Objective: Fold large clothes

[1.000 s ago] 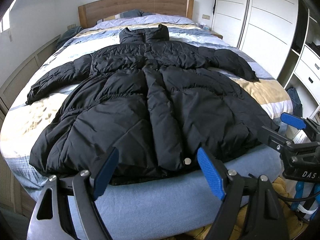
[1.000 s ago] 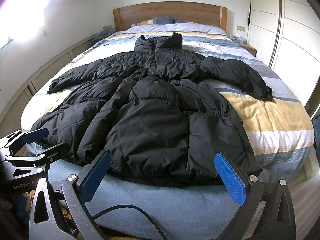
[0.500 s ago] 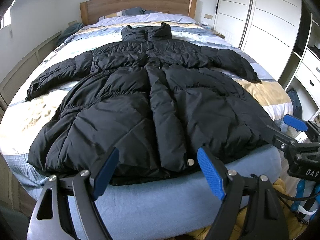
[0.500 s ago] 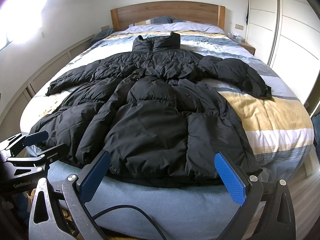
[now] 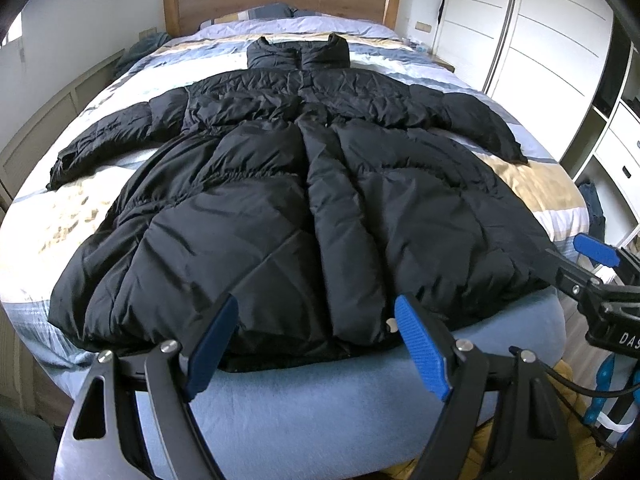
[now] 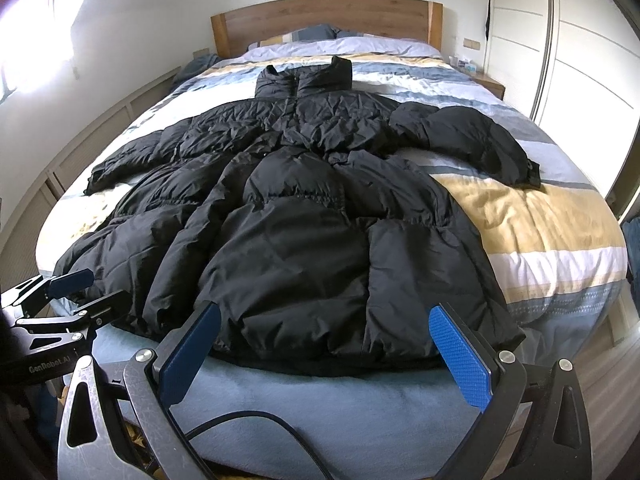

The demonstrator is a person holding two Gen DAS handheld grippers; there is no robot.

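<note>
While the coat (image 5: 304, 216) lies flat, both tongs (image 5: 316, 344) (image 6: 324, 344) gape — just short of its hem.

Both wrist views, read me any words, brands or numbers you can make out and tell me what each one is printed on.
"GenRobot.AI", on the body of the left gripper, seen in the right wrist view; the last letters are faint.
"DAS", cut off by the frame edge, on the body of the right gripper, seen in the left wrist view.
No readable text on the black coat, the bed or the wardrobe.
</note>
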